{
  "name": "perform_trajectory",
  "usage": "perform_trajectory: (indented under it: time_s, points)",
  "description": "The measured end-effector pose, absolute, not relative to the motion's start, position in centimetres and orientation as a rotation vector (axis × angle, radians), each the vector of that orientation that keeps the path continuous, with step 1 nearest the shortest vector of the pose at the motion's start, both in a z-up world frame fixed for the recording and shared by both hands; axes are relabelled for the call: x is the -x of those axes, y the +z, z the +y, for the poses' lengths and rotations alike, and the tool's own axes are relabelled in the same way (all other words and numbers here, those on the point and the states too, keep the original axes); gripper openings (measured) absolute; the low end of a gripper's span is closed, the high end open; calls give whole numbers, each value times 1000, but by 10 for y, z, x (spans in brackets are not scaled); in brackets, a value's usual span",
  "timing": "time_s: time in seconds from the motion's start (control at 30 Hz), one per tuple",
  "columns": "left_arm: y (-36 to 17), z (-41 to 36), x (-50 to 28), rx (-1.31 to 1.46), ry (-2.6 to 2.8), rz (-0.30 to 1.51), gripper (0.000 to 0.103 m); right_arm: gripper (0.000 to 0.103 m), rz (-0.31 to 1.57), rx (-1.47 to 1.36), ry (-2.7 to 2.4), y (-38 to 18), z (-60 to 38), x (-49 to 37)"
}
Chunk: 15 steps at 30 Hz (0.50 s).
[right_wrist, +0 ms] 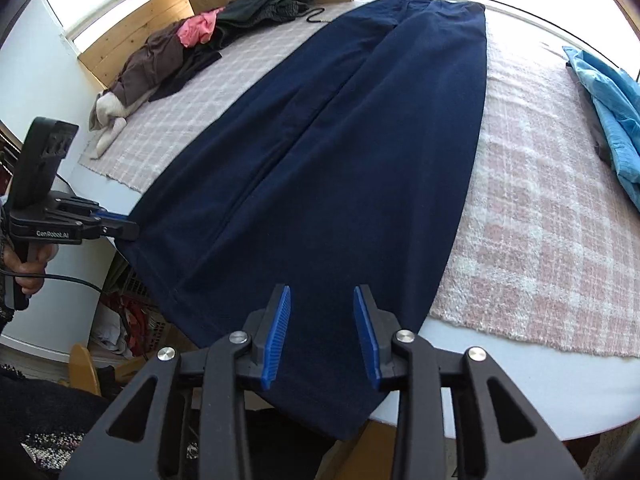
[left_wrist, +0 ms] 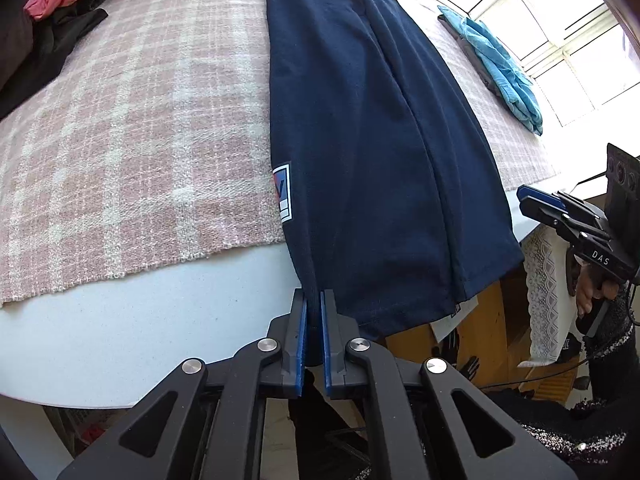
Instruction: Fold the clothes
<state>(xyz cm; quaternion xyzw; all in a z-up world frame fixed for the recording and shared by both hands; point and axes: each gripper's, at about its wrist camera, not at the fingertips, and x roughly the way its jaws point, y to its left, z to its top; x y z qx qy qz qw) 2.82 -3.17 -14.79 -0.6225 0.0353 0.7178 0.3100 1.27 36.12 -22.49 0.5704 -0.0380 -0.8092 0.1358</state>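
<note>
Navy garment [right_wrist: 332, 152]: long, dark blue, laid lengthwise on a pink-and-white checked blanket [left_wrist: 132, 152]; its near hem hangs over the edge of the white tabletop [left_wrist: 120, 336]. A small red, white and blue label [left_wrist: 282, 192] sits at its left edge.

Left gripper [left_wrist: 314, 340]: blue pads drawn nearly together, clamped on the left corner of the hem.

Right gripper [right_wrist: 322, 336]: jaws spread apart, the hanging hem lying between the blue pads, no pinch visible.

Pile of clothes [right_wrist: 188, 52]: brown, black, pink and pale pieces, heaped at the far left of the blanket, well apart from the garment.

Blue cloth [left_wrist: 500, 68]: light blue, bunched, at the blanket's right side.

Black hanger hook [right_wrist: 316, 16]: beyond the pile, near the garment's far end.
</note>
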Motion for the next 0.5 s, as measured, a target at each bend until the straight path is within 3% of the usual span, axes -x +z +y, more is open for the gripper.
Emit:
perform_trajectory:
  time_s: [0.1, 0.27, 0.37, 0.5]
  points:
    - [-136, -35, -22, 1622, 1918, 73, 15, 32, -46, -1678, -2320, -221, 366, -24]
    - [-117, -41, -11, 1583, 1955, 38, 16, 32, -67, -1562, -2360, -189, 377, -5]
    - [-105, -44, -5, 1560, 1976, 17, 16, 32, -58, -1483, -2426, -174, 394, 38]
    - [-93, -4, 47, 1497, 1969, 56, 26, 40, -176, -1482, -2472, -168, 436, 115]
